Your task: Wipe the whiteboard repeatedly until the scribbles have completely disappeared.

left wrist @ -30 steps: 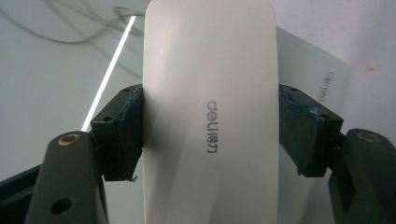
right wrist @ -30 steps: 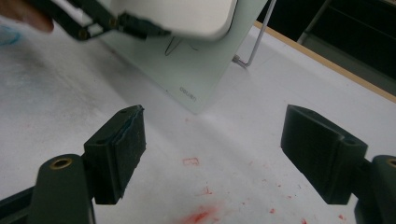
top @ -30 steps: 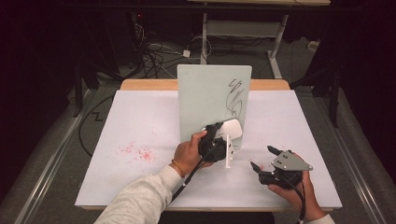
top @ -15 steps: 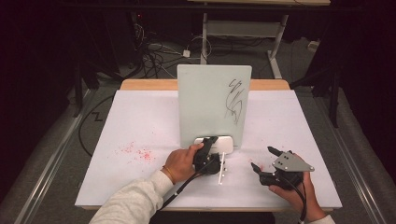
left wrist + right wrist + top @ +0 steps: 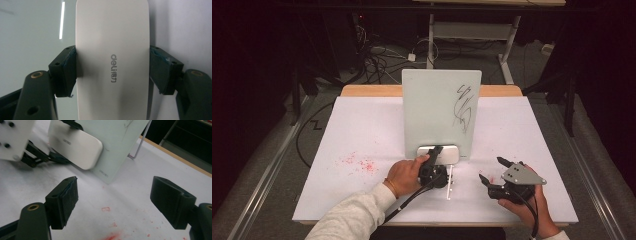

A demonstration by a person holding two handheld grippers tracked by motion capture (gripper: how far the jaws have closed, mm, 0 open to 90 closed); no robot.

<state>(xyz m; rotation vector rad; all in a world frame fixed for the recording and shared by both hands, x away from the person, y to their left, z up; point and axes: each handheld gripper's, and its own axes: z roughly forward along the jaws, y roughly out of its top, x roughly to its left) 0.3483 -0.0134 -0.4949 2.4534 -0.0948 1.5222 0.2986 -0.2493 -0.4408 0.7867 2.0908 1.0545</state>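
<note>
We hold a white eraser against the foot of an upright whiteboard.

We see, going from big to small: the table (image 5: 362, 130) under its white cover, with red smudges (image 5: 358, 163) on its left part; the whiteboard (image 5: 434, 107) standing upright near the middle, black scribbles (image 5: 463, 107) on its right half; then our two tools. The left gripper (image 5: 434, 160) pinches the white eraser (image 5: 112, 57) across its width, both pads pressed on its long edges, and the eraser (image 5: 438, 153) sits low at the board's bottom edge, against or just in front of its face; we cannot tell whether it touches the table. The right gripper (image 5: 113, 205) rests apart at the right, near the table's front edge, its jaws spread wide with nothing between them, above more red specks (image 5: 112, 236).
</note>
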